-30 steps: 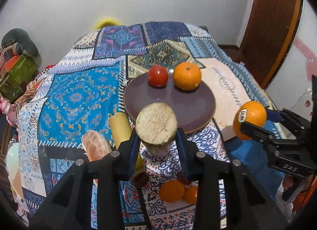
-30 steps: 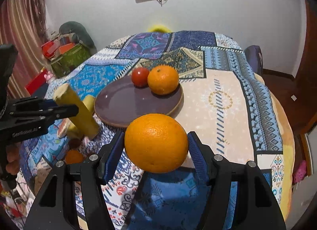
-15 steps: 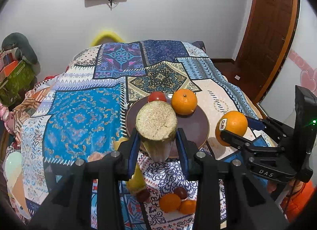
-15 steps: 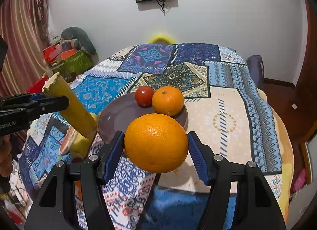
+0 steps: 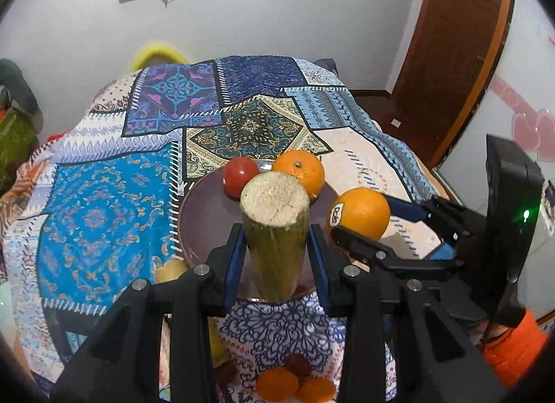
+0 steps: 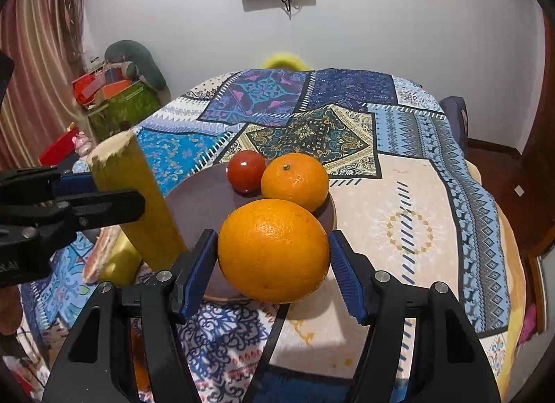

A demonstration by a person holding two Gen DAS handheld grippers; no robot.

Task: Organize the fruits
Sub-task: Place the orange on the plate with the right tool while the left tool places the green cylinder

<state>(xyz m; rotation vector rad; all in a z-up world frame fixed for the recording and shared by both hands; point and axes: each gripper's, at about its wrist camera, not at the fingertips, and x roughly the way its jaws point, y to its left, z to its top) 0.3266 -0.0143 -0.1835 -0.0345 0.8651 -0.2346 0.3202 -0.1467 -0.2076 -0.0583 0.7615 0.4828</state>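
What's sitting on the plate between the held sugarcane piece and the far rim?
In the left wrist view, a red tomato and a smaller orange sit side by side on the round brown plate, beyond the yellow-green sugarcane piece.

A big orange (image 6: 274, 250) is clamped in the right hand-held gripper (image 6: 272, 264), above the near rim of a brown plate (image 6: 201, 202). A smaller orange (image 6: 295, 181) and a tomato (image 6: 246, 170) sit touching on the plate. A cut sugarcane piece (image 5: 275, 229) is held tilted in the left hand-held gripper (image 5: 275, 257).

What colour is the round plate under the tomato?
The round plate is dull purple-brown with a tan rim, clearest in the right wrist view.
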